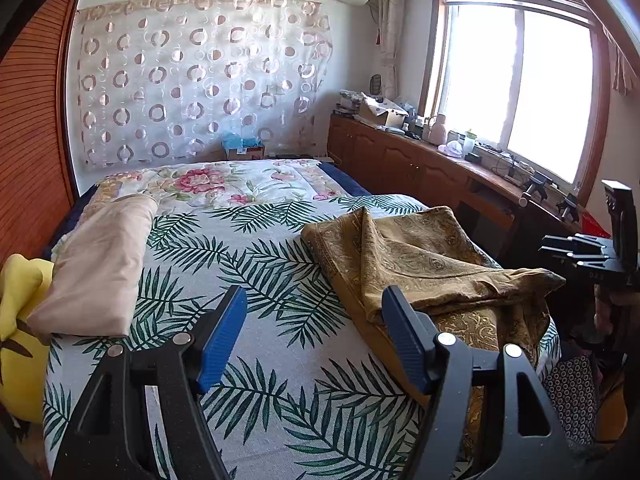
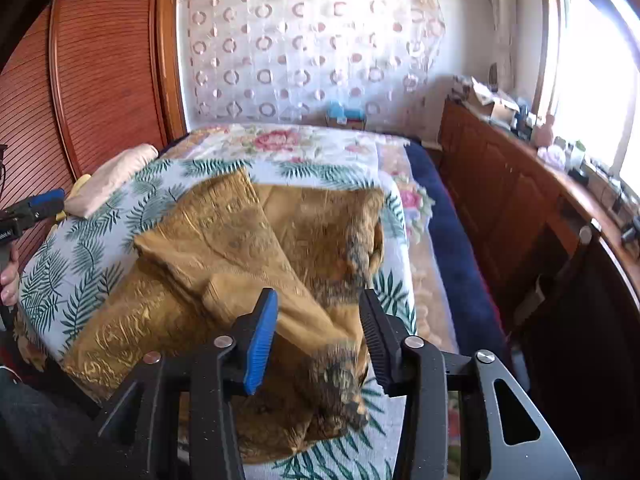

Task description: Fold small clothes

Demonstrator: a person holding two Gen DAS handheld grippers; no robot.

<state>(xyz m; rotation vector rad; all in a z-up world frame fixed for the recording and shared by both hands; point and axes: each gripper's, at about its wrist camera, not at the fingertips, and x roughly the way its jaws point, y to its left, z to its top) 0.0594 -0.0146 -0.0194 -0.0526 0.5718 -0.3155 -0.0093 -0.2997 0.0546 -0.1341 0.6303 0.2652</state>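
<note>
The gold garment (image 2: 256,264) lies half-folded on the bed (image 1: 280,380), straight ahead of the right tool (image 2: 318,340) and off to the right of the left tool (image 1: 314,336). One flap stands up in a loose ridge across its middle, and the near edge is bunched under the right tool's tips.

The right tool's jaws stand apart: cloth shows in the gap between them, but the pads are not pressing on it, so I read this as the flap let go. The left tool is open too, with only bedsheet between its fingers, its right finger just beside the garment's left edge.

So the step in hand looks like the pause between folds (one flap laid over, none held). The next move calls for a fresh grasp: each tool needs a clean edge or corner, then the two should carry it over together and flatten that ridge. A folded pink garment (image 1: 96,264) already rests far left of the left tool.
</note>
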